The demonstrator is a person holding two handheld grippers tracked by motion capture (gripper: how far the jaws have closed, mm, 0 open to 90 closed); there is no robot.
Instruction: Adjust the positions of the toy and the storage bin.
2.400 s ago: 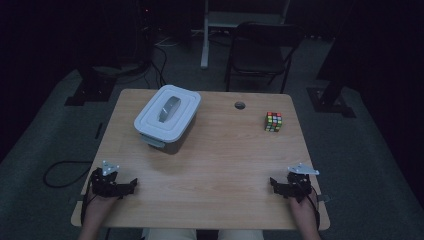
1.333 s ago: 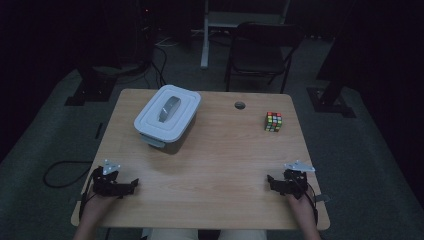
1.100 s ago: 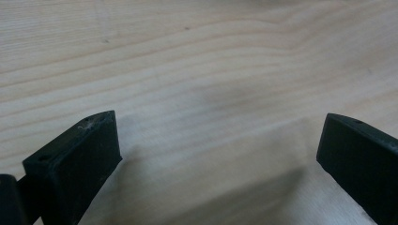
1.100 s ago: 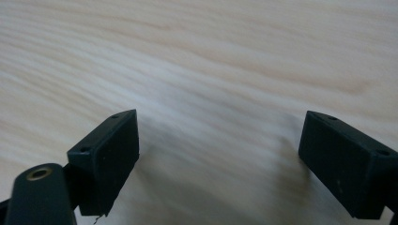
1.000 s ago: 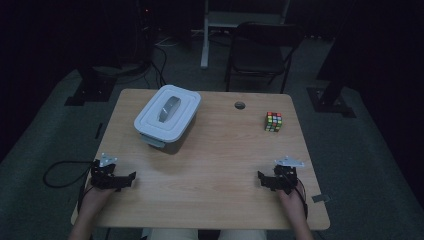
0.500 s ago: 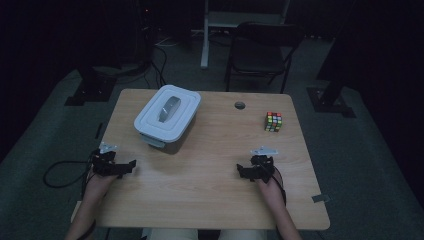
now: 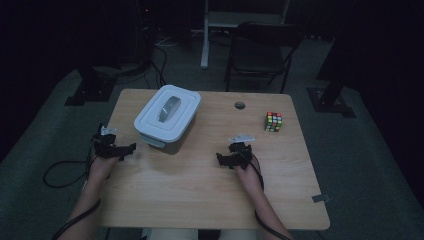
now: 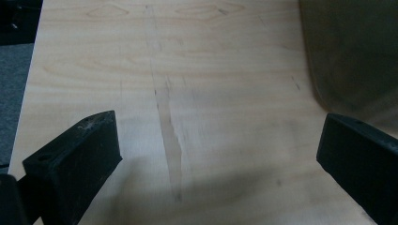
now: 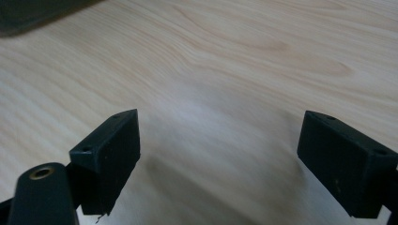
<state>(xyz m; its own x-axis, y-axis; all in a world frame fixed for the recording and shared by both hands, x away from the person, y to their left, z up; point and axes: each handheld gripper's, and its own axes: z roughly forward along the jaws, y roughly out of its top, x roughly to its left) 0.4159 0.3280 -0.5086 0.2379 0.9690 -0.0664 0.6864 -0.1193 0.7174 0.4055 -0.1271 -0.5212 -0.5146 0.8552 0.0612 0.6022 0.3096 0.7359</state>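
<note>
A white lidded plastic box (image 7: pixel 167 115) with a grey handle stands at the table's back left. A colourful puzzle cube (image 7: pixel 273 121) sits at the back right. My left gripper (image 7: pixel 127 148) lies low over the table just left of the box's near corner, jaws wide open and empty. In the left gripper view it (image 8: pixel 220 140) frames bare wood, with the box wall (image 8: pixel 352 47) at upper right. My right gripper (image 7: pixel 222 159) hovers near the table's middle, right of the box, pointing left. Its jaws (image 9: pixel 220 136) stand open over bare wood.
The wooden table (image 7: pixel 200 200) has a round cable hole (image 7: pixel 240 105) near its back edge. A dark chair (image 7: pixel 260 50) stands behind the table. A cable (image 7: pixel 60 172) trails off the left edge. A dark shape (image 9: pixel 37 11) fills the right gripper view's top left corner.
My right gripper has travelled from the table's front right to its middle, toward the box. The left gripper has moved forward to the box's near corner.
</note>
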